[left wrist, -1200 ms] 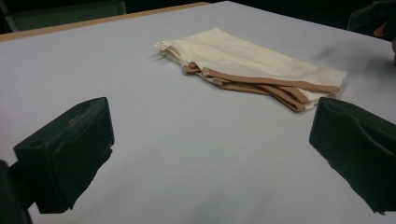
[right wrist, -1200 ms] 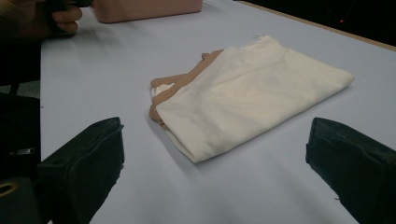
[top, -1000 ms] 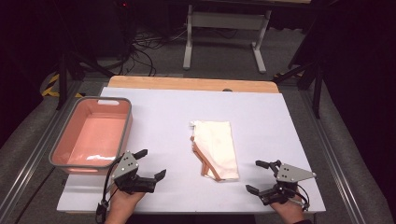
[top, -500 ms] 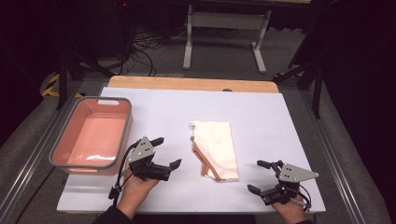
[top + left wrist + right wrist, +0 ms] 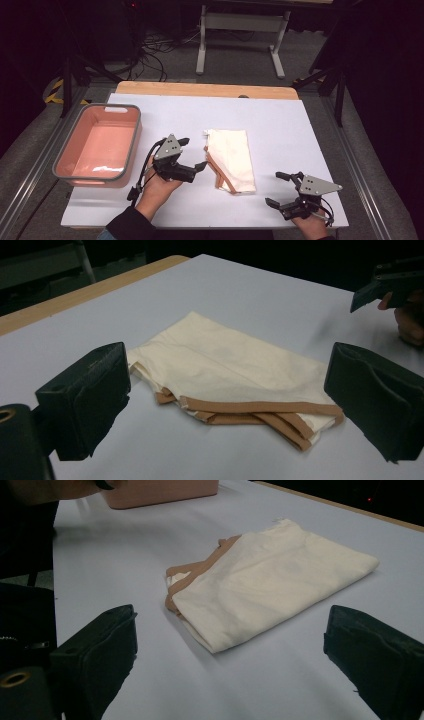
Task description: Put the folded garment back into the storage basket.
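Note:
A folded cream cloth with a tan hem lies in the middle of the white table. It also lies ahead of the jaws in the left gripper view and the right gripper view. My left gripper is open just left of the cloth, jaws pointing at it, nothing between them. Near the front right of the table my right gripper rests open and empty, a short way from the cloth's near corner.
A pink tub with a grey rim stands at the table's left side, nothing visible inside. A wooden strip runs along the far edge. Beyond the table are a metal stand and floor cables.
My left gripper has moved up and right from the table's front toward the cloth's left edge. The right gripper has stayed in place. The cloth has not moved.

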